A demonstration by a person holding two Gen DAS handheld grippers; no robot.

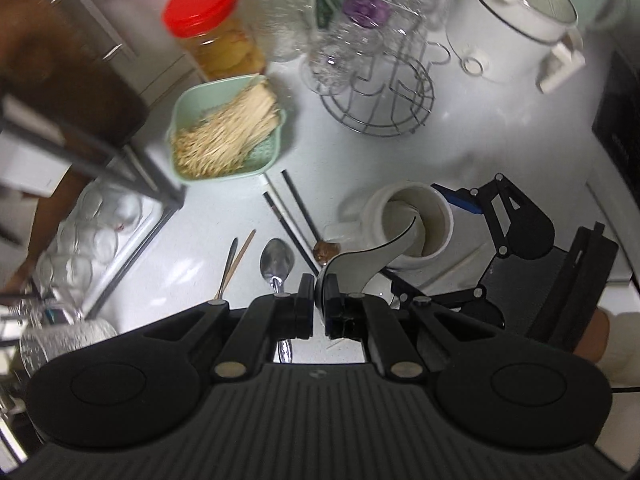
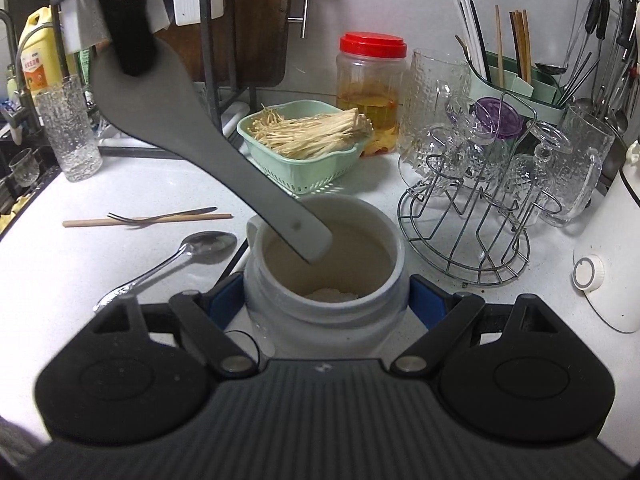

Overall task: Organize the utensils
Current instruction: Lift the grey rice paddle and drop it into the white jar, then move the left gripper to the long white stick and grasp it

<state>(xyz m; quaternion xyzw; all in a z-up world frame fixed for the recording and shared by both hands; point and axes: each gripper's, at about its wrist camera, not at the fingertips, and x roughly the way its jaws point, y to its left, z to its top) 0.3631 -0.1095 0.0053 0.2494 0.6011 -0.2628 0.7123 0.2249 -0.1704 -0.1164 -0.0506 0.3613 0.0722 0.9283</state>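
Two grippers work together over the white counter (image 2: pixel 400 168). The left gripper (image 1: pixel 319 304) points straight down, and its jaws are clamped on the wide end of a grey rice paddle (image 2: pixel 208 148). The right gripper (image 2: pixel 326 300) points forward and downward, and its blue-padded fingers (image 2: pixel 425 300) press on both sides of a white ceramic jar (image 2: pixel 326 312), so it holds the jar steady on the counter.

The jar is open at the top, and something white and grainy lies at its bottom. The narrow handle end of the paddle is inside the mouth of the jar. The long axis of the paddle is tilted: in the right wrist view it goes from the upper left, where the left gripper pinches it, down to the right into the jar.

Behind the jar stands a green basket (image 2: pixel 304 176) full of pale thin sticks, perhaps enoki mushrooms. A plastic jar with a red lid (image 2: pixel 372 96) holds yellow liquid. A wire rack (image 2: pixel 468 224) carries upturned glasses, and a green holder (image 2: pixel 516 84) at the back holds chopsticks upright.

To the left of the jar, a metal spoon (image 2: pixel 180 260) lies flat, with its bowl toward the jar. Further left, a small fork (image 2: pixel 160 216) lies across a wooden chopstick (image 2: pixel 96 222). In the left wrist view, dark chopsticks (image 1: pixel 294 208) lie on the counter beside the jar.
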